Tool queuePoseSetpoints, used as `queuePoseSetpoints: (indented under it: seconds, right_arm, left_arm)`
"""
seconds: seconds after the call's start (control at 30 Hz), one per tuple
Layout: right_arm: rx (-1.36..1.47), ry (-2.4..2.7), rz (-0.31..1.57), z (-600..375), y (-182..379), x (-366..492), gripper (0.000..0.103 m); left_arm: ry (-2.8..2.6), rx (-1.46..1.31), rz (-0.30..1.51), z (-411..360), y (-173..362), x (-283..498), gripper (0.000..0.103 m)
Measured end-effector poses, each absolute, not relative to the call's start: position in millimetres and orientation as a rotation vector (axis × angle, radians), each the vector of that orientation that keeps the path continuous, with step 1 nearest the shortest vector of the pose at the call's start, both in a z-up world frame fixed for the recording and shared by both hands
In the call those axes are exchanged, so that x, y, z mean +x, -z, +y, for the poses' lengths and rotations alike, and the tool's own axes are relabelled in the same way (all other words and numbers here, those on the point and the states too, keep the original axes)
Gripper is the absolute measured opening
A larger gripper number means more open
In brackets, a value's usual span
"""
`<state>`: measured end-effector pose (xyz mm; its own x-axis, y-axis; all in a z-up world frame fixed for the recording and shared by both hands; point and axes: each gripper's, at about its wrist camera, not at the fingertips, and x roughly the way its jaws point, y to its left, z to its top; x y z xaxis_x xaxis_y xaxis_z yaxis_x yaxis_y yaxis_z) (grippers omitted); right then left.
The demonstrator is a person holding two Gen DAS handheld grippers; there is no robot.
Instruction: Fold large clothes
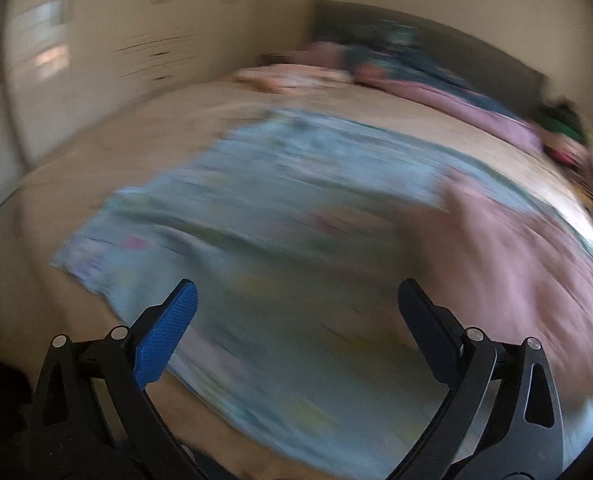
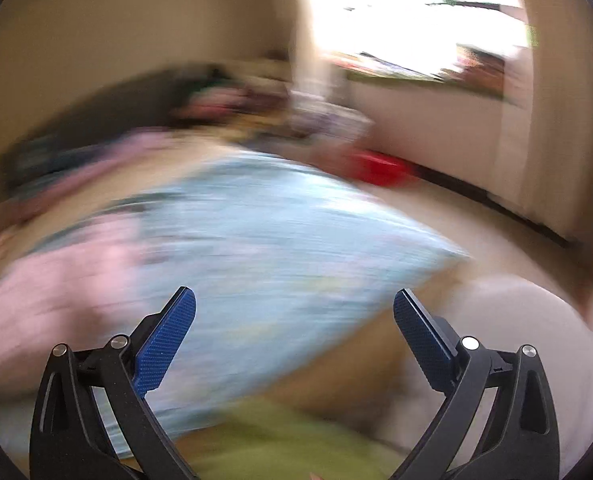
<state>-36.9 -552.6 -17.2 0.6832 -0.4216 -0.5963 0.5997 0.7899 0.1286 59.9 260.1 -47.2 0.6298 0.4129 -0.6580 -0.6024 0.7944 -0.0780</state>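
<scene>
Both views are heavily smeared by motion blur, so prints, seams and edges of the fabrics are hard to make out. In the left wrist view, blurred drawers [image 1: 152, 58] stand against the far left wall. One large light blue cloth [image 1: 256, 208] lies spread flat on the tan bed [image 1: 116, 152], its near edge cut off behind the left gripper [image 1: 296, 308]. That gripper hovers above the cloth with its two fingers spread wide and nothing between them. To the right, one pink garment [image 1: 516, 264] overlaps the blue cloth's right part; its outline is too blurred to tell what kind of garment it is. At the far end, a pile of pink and dark bedding [image 1: 396, 68] lies before a dark headboard [image 1: 476, 44].

In the right wrist view, the pink garment [image 2: 56, 280] is at the left, the blue cloth [image 2: 276, 240] in the middle. The right gripper [image 2: 294, 310] is spread, empty, over the cloth's near corner. A green fabric [image 2: 276, 436] is cut off at the bottom, a red object [image 2: 380, 168] is indistinct beyond, and the window [image 2: 408, 12] is blown out.
</scene>
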Motion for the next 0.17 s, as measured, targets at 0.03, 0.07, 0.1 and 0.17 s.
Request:
queuePoseSetpoints:
  seconds: [0.03,0.07,0.1,0.17]
  right_arm:
    - [0.361,0.689,0.602,-596.4,32.5,-44.4,0.099]
    - [0.368,0.776,0.633,-625.2,44.4,-49.6,0.099]
    - [0.372,0.906,0.685,-667.2,63.6,-57.9,0.099]
    - [0.394,1.037,0.744,-723.9,91.3,-71.6,0.099]
  left_arm:
    - [-0.637,-0.314,0.67,280.7,49.5,66.5,0.094]
    - [-0.688,-0.321,0.677,305.1,54.2,74.7,0.094]
    - [-0.737,-0.334,0.684,322.8,58.4,80.1,0.094]
    - [-0.803,-0.406,0.733,373.2,75.8,97.9,0.094]
